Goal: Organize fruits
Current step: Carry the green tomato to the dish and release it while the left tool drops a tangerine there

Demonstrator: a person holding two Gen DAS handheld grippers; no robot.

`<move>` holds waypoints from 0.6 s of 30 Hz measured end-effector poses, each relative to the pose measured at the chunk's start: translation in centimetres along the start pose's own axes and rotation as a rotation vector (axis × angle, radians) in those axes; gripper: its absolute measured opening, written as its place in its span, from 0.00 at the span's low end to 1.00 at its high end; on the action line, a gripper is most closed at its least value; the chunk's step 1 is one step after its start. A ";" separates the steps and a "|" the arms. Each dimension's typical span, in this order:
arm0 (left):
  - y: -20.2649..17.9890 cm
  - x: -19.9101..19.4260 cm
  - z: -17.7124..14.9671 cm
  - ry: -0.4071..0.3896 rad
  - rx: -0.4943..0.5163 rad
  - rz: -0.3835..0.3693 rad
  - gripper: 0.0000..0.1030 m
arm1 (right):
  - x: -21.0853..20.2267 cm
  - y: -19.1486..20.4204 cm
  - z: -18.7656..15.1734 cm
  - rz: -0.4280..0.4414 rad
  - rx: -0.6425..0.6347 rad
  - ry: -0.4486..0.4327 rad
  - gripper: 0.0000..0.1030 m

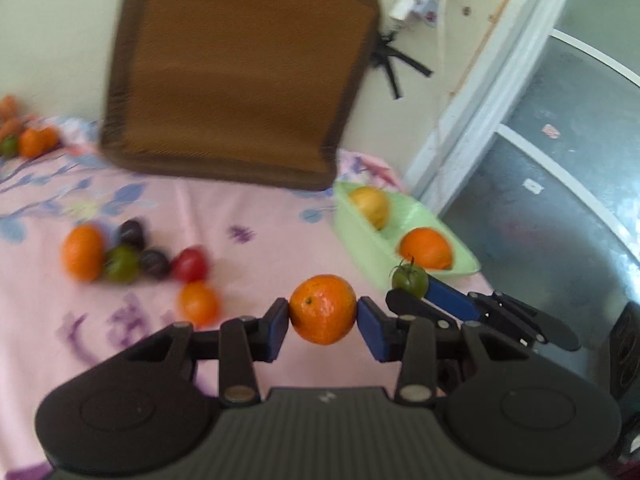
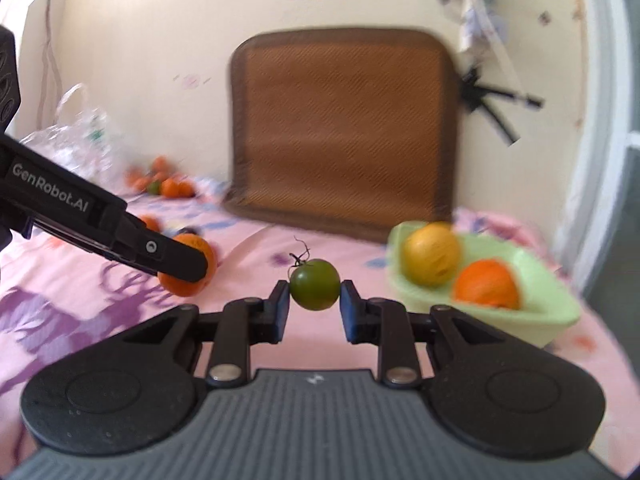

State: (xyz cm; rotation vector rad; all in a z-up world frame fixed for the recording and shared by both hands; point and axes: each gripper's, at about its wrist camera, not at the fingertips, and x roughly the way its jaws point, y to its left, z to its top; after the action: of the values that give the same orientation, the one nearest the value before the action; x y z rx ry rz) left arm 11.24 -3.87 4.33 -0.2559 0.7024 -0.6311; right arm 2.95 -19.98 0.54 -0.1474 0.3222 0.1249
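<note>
The left tongs (image 1: 323, 311) grip one orange (image 1: 322, 309); the right tongs (image 2: 314, 289) grip one green tomato (image 2: 315, 290), both held above the bed (image 2: 248, 248). Beyond, the green bowl (image 2: 552, 300) holds two fruits. Only the left view shows six loose fruits (image 1: 136, 256).

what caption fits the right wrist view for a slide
Right tool grips a green tomato beside a green bowl holding a lemon and an orange.

Bed w/ pink sheet (image 1: 256, 216): loose fruit (image 1: 132, 260), green bowl (image 1: 360, 236).
</note>
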 end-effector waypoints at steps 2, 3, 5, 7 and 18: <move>-1.8 1.5 1.4 -0.007 0.048 -0.028 0.37 | -0.4 -1.5 0.3 -0.064 0.007 -0.039 0.29; -2.6 2.6 2.1 -0.005 0.070 -0.038 0.37 | -0.4 -2.3 0.4 -0.083 0.019 -0.047 0.29; -3.8 4.6 3.4 0.008 0.093 -0.056 0.37 | -0.1 -3.5 0.5 -0.112 0.031 -0.049 0.29; -4.7 6.7 4.3 0.022 0.105 -0.071 0.37 | 0.6 -4.4 0.4 -0.135 0.031 -0.047 0.29; -5.6 11.8 4.9 0.083 0.120 -0.041 0.39 | 2.9 -5.3 -0.1 -0.179 0.007 -0.020 0.30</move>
State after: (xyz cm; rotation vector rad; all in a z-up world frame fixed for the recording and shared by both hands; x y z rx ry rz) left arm 18.88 -15.52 4.19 -0.1347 0.7372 -0.7236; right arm 6.42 -24.96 0.13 -0.1677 0.2882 -0.0522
